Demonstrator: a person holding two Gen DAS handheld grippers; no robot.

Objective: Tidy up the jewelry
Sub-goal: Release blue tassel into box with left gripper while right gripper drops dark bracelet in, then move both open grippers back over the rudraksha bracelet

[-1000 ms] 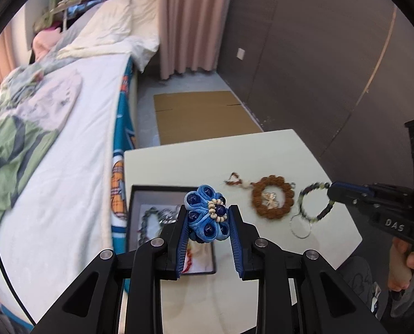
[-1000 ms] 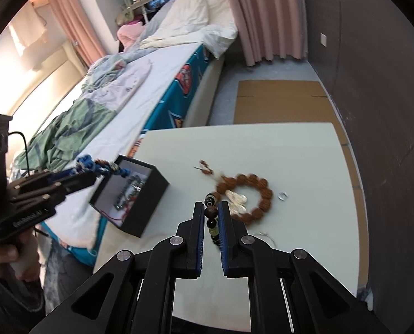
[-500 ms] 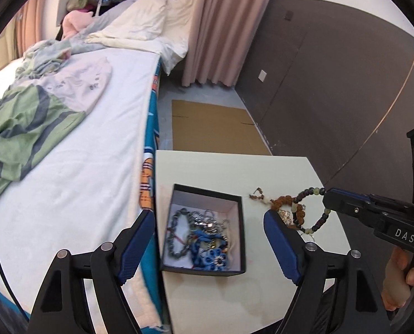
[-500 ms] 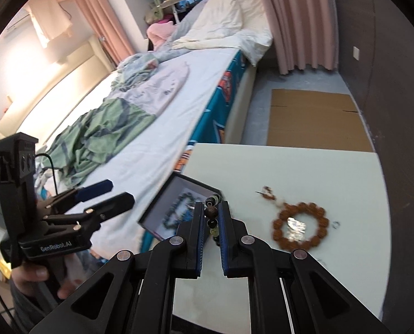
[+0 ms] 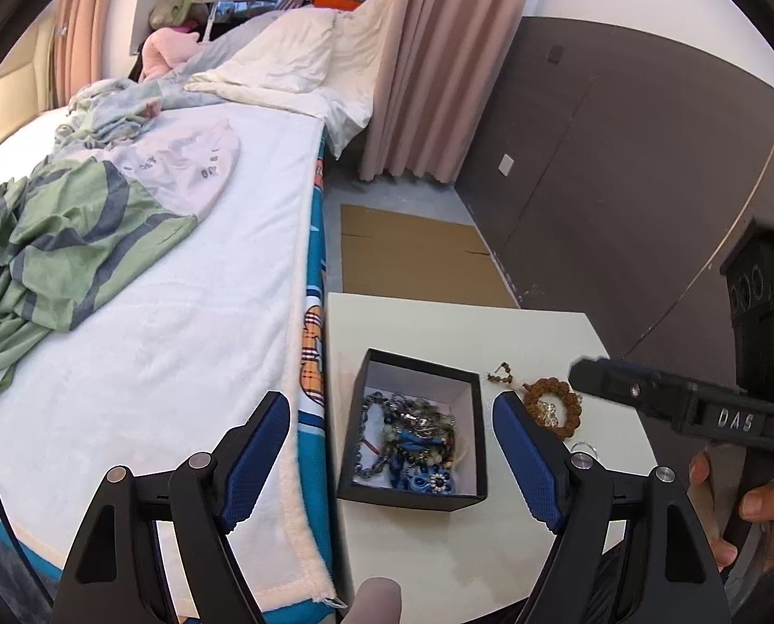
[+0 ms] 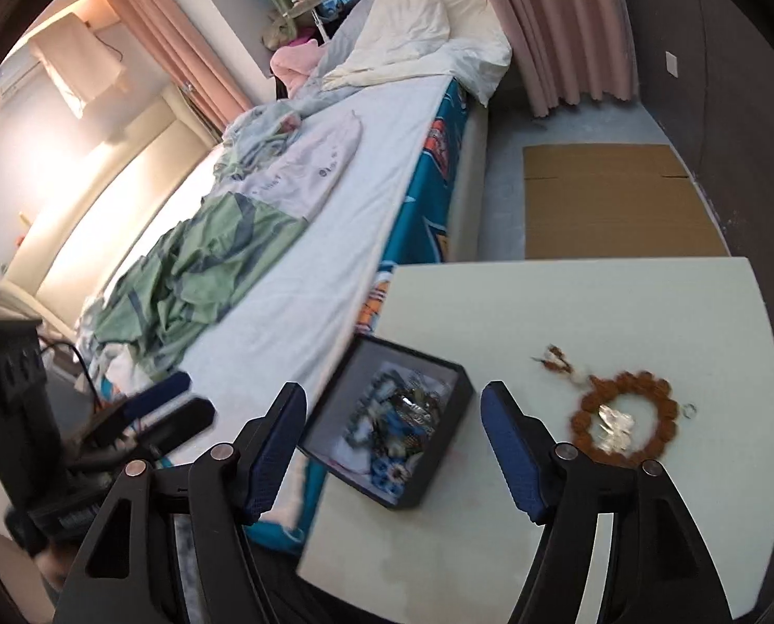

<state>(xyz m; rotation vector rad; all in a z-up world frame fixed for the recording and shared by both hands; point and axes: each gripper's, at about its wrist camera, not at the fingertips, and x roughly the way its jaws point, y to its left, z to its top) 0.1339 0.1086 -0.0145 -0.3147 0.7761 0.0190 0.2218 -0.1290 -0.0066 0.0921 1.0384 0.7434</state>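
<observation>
Black angular linkage arms with silver pivot screws; blue textured pads (image 5: 256, 460) on the fingers. White "DAS" lettering on right gripper (image 5: 590, 372) body.

a rumpled green striped blanket (image 5: 69, 244) lies on the bed (image 5: 189, 322), flat cardboard (image 6: 616, 203) on the floor.

White table (image 5: 439, 322): black box (image 5: 413, 494), brown bead bracelet (image 5: 551, 408), small ring (image 6: 689, 409).
</observation>
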